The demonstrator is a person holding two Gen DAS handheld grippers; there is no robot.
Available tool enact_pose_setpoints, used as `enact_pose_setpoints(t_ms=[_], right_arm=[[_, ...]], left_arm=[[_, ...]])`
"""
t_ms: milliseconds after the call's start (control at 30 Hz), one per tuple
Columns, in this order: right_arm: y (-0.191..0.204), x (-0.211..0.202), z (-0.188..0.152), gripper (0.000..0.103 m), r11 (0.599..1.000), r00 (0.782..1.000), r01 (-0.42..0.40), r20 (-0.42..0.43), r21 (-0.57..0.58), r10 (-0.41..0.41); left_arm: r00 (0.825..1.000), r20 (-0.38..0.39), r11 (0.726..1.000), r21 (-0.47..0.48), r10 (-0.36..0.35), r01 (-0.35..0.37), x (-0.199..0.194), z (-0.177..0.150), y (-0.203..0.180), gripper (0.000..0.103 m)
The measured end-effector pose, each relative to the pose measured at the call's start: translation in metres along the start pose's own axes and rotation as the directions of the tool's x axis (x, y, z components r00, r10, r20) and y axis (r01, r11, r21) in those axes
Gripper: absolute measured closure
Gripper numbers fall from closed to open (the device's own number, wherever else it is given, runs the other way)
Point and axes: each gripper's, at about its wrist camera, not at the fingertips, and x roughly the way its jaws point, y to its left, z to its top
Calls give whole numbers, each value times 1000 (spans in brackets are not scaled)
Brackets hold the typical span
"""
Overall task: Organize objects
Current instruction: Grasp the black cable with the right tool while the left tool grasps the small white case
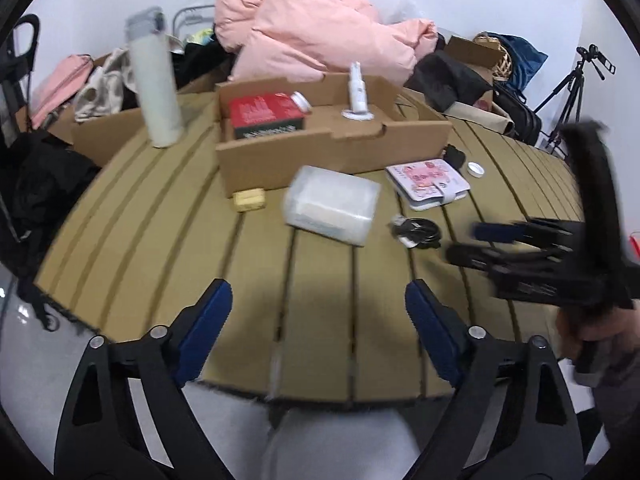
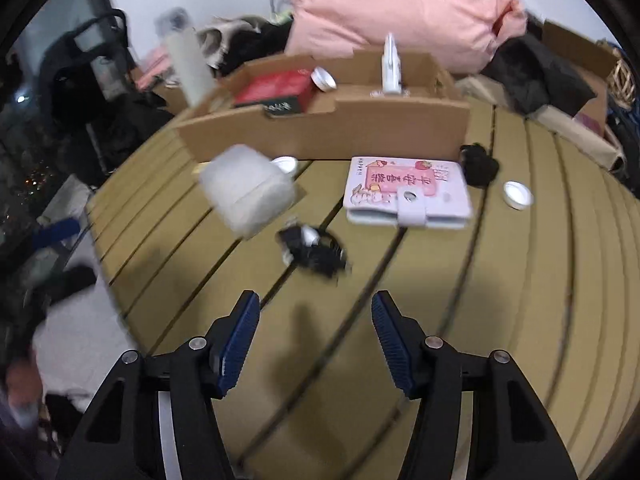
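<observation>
A cardboard tray (image 1: 304,148) (image 2: 328,128) stands on the slatted table and holds a red box (image 1: 266,114) (image 2: 276,92), a white spray bottle (image 1: 357,92) (image 2: 390,68) and a small tin (image 2: 324,79). In front lie a translucent plastic jar (image 1: 332,204) (image 2: 248,192) on its side, a coiled black cable (image 1: 416,232) (image 2: 314,252), a pink notebook (image 1: 428,182) (image 2: 408,192), a yellow block (image 1: 250,199), a black clip (image 2: 478,166) and a white cap (image 1: 476,169) (image 2: 518,195). My left gripper (image 1: 318,330) is open and empty above the table's near edge. My right gripper (image 2: 316,344) (image 1: 480,240) is open and empty, short of the cable.
A tall white bottle (image 1: 154,80) (image 2: 186,60) stands left of the tray. A pink jacket (image 1: 320,24) (image 2: 400,8), bags and boxes crowd the back. A tripod (image 1: 572,92) stands at far right. A second small tin (image 2: 285,165) lies behind the jar.
</observation>
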Motion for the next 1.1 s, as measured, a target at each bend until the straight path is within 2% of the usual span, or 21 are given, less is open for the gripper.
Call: enact_pose_setpoints(t_ms=[100, 167, 233, 267, 333, 367, 433, 500, 600, 667, 700, 733, 767, 800, 867, 900, 1000, 1100], right_arm=[[-1, 30, 15, 42, 1000, 1000, -10, 3, -8, 10], [-1, 41, 18, 63, 1000, 1000, -1, 2, -22, 1], [-2, 34, 14, 63, 1000, 1000, 1, 29, -7, -1], [-4, 29, 12, 63, 1000, 999, -22, 37, 11, 22], [-12, 14, 6, 64, 986, 989, -143, 47, 84, 139], [-16, 9, 3, 64, 981, 986, -163, 52, 103, 158], [-26, -8, -5, 64, 973, 982, -179, 82, 146, 169], [-36, -14, -11, 63, 950, 971, -238, 85, 202, 225], [-47, -26, -19, 63, 966, 987, -152, 88, 210, 136], [-49, -32, -23, 63, 973, 993, -104, 81, 205, 89], [-48, -33, -26, 63, 975, 993, -101, 79, 199, 87], [-46, -34, -29, 63, 977, 993, -98, 77, 188, 85], [-43, -34, -32, 63, 980, 994, -90, 76, 177, 77], [-42, -31, -31, 63, 982, 995, -82, 75, 171, 70], [-37, -27, -33, 63, 986, 996, -69, 70, 155, 59], [-36, -26, -36, 63, 986, 996, -73, 69, 150, 63], [-34, -21, -38, 63, 986, 995, -85, 68, 143, 76], [-33, -22, -44, 63, 987, 997, -63, 60, 146, 54]], left_arm=[[997, -55, 999, 18, -50, 51, 25, 1, -13, 18], [992, -89, 996, 28, -86, 88, 38, 3, -19, 19], [987, -104, 992, 27, -121, 125, 47, 6, -24, 28], [985, -108, 990, 28, -134, 138, 50, 7, -28, 28], [982, -103, 986, 33, -158, 162, 54, 9, -37, 33], [982, -97, 985, 35, -163, 167, 54, 10, -40, 35], [976, -89, 978, 50, -196, 201, 58, 11, -50, 35], [978, -98, 980, 63, -184, 191, 64, 10, -58, 35], [981, -122, 981, 103, -153, 166, 79, 12, -68, 35], [979, -150, 986, 71, -137, 149, 90, 15, -64, 35], [977, -152, 987, 48, -148, 157, 94, 16, -62, 44], [976, -165, 989, 28, -141, 148, 98, 16, -60, 58], [982, -149, 992, 31, -118, 124, 97, 16, -61, 62], [980, -155, 991, 26, -123, 129, 99, 16, -62, 72], [983, -140, 992, 2, -122, 123, 101, 18, -62, 75], [985, -128, 993, -7, -118, 118, 101, 18, -62, 81], [986, -119, 993, -23, -117, 115, 101, 16, -64, 81], [986, -128, 994, -37, -110, 106, 87, 12, -62, 81]])
